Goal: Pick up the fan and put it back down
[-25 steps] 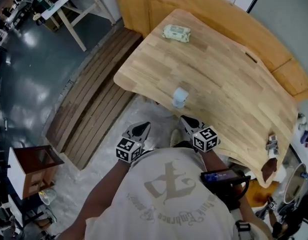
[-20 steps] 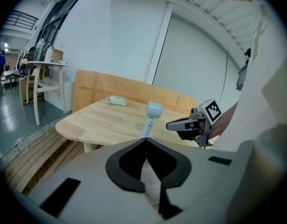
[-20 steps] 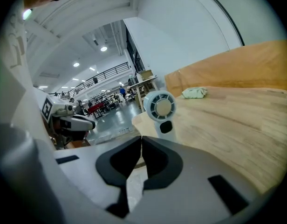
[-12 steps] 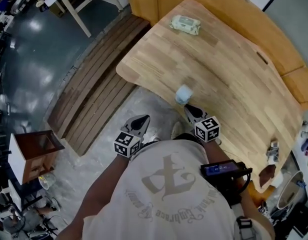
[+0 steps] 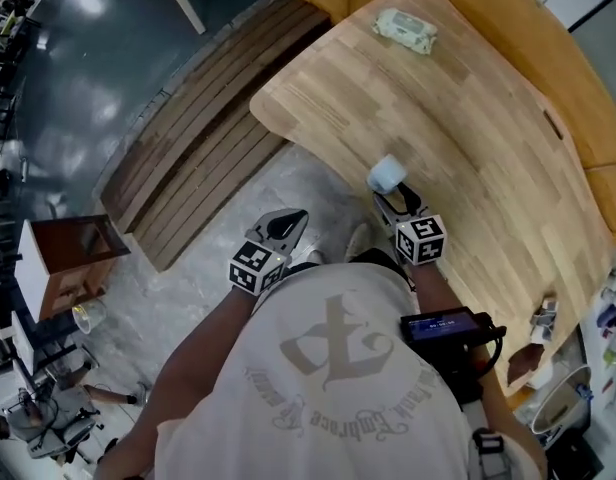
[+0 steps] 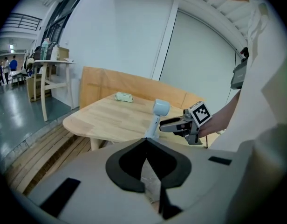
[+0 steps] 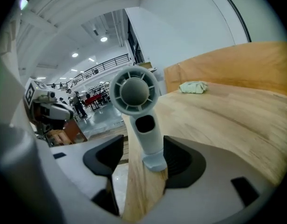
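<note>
A small pale-blue handheld fan [image 5: 386, 175] stands upright on its base near the front edge of the wooden table [image 5: 488, 148]. My right gripper [image 5: 393, 197] reaches it from the table's edge. In the right gripper view the fan's handle [image 7: 150, 136] stands between the two pads with a gap on the left side. These jaws have just been opening and now stand open [image 7: 143, 155] around the handle. My left gripper [image 5: 288, 224] hangs off the table over the floor, its jaws [image 6: 146, 141] shut and empty. From there the fan [image 6: 158, 110] shows ahead.
A packet of wipes [image 5: 405, 28] lies at the table's far side. An orange bench [image 5: 548, 38] curves behind the table. Wooden decking [image 5: 198, 138] lies on the floor to the left, with a small brown cabinet [image 5: 63, 263] beyond it. Clutter sits at the table's right end [image 5: 543, 318].
My right gripper has moved forward to the fan, and its fingertips now flank the handle. The left gripper has hardly shifted. The fan stands where it was.
</note>
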A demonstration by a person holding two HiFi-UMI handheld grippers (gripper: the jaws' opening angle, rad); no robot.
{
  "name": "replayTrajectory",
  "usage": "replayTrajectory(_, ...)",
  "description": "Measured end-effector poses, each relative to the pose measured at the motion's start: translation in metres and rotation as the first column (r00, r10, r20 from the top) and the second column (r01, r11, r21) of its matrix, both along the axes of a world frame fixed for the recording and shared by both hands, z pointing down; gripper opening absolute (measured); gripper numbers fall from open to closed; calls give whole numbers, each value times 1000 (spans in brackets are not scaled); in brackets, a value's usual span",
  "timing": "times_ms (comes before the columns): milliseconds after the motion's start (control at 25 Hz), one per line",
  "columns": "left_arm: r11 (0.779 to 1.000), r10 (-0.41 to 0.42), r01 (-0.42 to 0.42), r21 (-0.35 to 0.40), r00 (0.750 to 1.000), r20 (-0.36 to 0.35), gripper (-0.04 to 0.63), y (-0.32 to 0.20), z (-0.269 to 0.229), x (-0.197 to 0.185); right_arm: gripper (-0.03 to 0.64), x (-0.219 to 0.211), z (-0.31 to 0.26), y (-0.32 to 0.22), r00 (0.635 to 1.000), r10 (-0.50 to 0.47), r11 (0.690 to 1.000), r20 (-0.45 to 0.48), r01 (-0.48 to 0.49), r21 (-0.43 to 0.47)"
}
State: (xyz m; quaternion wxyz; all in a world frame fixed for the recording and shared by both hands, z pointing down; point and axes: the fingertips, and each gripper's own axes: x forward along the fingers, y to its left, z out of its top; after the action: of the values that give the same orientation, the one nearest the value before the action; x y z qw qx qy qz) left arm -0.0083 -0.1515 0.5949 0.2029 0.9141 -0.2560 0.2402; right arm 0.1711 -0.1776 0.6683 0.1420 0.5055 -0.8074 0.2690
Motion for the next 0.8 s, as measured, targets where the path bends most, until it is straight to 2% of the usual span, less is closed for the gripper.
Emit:
replayTrajectory(280,999,-42,43,-17,999,18,11,2,2,-14,265,-2,11,-18,997,-50,999,-60,50,5)
replayTrajectory(680,997,-77,77,-17,997,23,11,6,1,-21,262,-7,14,-32,994,-72,997,-84,74,19)
replayTrajectory(800,996,-84,85,-20,996,24,11,6,0,-23,241,-8,13,-32,994,-73,997,-80,75,26)
